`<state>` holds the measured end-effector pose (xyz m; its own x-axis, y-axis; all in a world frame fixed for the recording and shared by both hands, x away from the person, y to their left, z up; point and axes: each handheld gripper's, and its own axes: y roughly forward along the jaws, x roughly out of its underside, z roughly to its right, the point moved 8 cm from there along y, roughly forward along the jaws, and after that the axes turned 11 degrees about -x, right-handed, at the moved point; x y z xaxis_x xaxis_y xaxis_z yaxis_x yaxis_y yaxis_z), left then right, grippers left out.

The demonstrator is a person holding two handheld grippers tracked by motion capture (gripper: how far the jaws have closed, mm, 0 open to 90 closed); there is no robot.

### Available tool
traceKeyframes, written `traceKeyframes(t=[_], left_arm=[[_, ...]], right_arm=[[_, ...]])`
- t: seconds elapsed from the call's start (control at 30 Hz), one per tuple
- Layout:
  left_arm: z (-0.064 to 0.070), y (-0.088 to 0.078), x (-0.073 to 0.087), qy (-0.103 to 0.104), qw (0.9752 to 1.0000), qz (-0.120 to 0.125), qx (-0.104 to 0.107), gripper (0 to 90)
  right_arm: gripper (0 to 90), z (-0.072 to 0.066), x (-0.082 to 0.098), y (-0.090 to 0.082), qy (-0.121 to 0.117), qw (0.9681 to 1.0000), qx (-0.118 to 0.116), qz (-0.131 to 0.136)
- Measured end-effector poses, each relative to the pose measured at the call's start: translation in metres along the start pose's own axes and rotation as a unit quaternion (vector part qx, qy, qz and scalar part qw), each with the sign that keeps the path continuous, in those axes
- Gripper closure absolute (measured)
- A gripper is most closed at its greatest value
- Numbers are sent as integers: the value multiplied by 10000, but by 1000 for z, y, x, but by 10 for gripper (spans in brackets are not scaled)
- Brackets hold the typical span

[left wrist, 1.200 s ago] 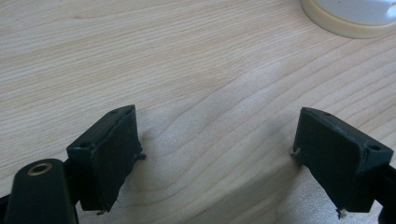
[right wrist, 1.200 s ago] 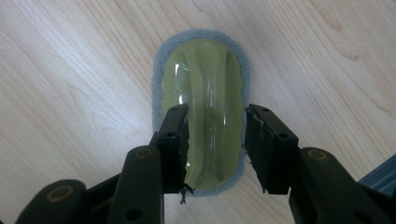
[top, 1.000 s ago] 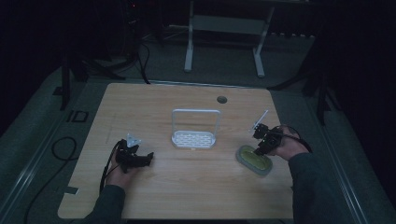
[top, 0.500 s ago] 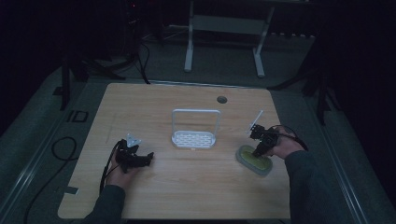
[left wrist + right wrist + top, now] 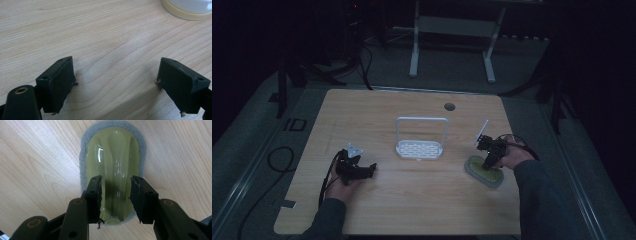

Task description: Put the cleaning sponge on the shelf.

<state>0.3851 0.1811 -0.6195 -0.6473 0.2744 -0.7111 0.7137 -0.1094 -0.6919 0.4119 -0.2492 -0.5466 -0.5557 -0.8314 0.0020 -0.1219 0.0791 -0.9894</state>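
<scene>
Since the earlier frames the right tool (image 5: 116, 200) has shifted slightly nearer over the green scrubbing pad with its grey felt base (image 5: 112, 157), and its jaws have just been closing a little, now straddling the pad's raised central grip without clearly pressing on it. That pad lies on the bench (image 5: 412, 200) at the right, right of the white wire rack (image 5: 421, 140) at the middle. Well apart at the left, the left tool (image 5: 115, 82) rests on the bare wood with jaws wide open and nothing between them.

On the worktop (image 5: 412, 190) there were 2 hand-held grippers, 1 per hand; 1 green scrubber w/ grey pad (image 5: 112, 165); 1 white rack (image 5: 421, 145), poss. a dish drainer; 1 cream-rimmed dish (image 5: 186, 8).
</scene>
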Motion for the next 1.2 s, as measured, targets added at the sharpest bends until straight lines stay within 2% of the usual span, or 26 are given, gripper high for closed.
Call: traceKeyframes(t=[0.13,0.33,0.77,1.2], left_arm=[[0,0,0,1,10000,1,-1,143],[0,0,0,0,10000,0,0,144],[0,0,0,-2,10000,1,0,143],[0,0,0,2,10000,2,-1,144]], right_arm=[[643,1,0,4,16,10000,16,-70],[710,1,-1,7,-116,9999,54,-79],[717,-4,-5,0,-343,9992,220,-39],[717,-18,-19,-9,-704,9969,358,64]])
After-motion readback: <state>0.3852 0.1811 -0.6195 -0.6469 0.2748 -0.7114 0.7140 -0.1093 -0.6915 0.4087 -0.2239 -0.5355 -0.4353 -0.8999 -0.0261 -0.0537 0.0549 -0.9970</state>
